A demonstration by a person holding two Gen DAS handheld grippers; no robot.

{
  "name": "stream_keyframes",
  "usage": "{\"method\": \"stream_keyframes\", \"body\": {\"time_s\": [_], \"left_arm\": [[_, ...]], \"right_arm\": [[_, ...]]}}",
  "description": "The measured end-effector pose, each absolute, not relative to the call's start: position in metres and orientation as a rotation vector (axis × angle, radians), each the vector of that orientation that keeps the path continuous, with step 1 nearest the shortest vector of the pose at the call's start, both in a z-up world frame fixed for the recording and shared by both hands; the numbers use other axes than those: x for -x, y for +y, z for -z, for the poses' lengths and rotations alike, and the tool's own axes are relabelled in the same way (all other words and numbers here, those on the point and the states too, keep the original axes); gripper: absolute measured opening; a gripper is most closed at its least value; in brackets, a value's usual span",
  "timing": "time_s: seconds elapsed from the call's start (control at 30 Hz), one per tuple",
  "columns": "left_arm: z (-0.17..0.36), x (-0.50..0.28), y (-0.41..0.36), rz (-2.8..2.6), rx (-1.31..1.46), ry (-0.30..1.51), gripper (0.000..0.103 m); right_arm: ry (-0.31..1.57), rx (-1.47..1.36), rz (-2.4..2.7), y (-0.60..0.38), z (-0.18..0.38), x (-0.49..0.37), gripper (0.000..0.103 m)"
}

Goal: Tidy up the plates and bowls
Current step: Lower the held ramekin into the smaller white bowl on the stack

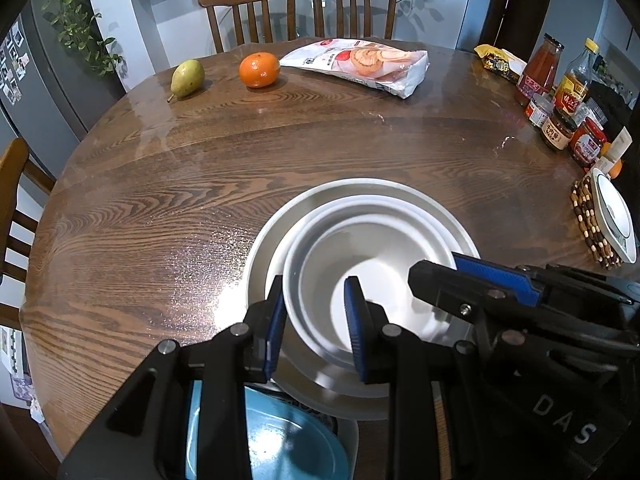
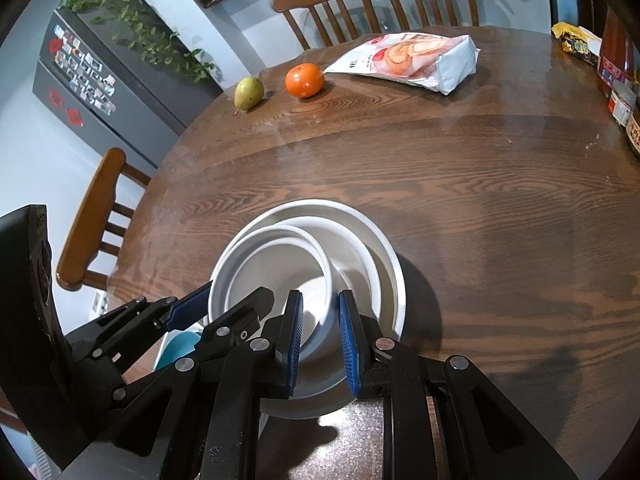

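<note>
A small white bowl (image 1: 360, 280) sits nested in a wider white dish (image 1: 400, 208), which rests in a large metal bowl (image 1: 264, 248) on the round wooden table (image 1: 160, 208). My left gripper (image 1: 316, 324) is open, its fingers straddling the small bowl's near-left wall. My right gripper (image 2: 320, 344) is open, its fingers either side of the small bowl's (image 2: 276, 268) near-right rim; it also shows in the left wrist view (image 1: 472, 280). A blue plate (image 1: 288, 440) lies below the left gripper. Another white plate (image 1: 616, 216) rests on a beaded mat at the right.
A pear (image 1: 187, 77), an orange (image 1: 259, 69) and a snack bag (image 1: 360, 64) lie at the far side. Sauce jars and bottles (image 1: 560, 92) crowd the right edge. Wooden chairs (image 1: 256, 8) stand around the table. A fridge (image 2: 92, 76) stands on the left.
</note>
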State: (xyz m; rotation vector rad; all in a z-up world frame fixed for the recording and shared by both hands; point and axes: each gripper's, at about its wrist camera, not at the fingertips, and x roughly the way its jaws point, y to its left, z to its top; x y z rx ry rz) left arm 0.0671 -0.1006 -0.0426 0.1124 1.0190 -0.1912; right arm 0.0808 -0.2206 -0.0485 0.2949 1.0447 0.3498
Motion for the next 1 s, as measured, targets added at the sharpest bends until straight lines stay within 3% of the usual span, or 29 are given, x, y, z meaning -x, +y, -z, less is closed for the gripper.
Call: {"method": "stream_keyframes", "body": {"time_s": [1.0], "left_arm": [[0.0432,-0.0610,-0.1039,0.170,-0.143,1.007,0.025]], "right_arm": [[1.046,-0.281,-0.352,-0.2200,0.0472,-0.0730,0.022]]}}
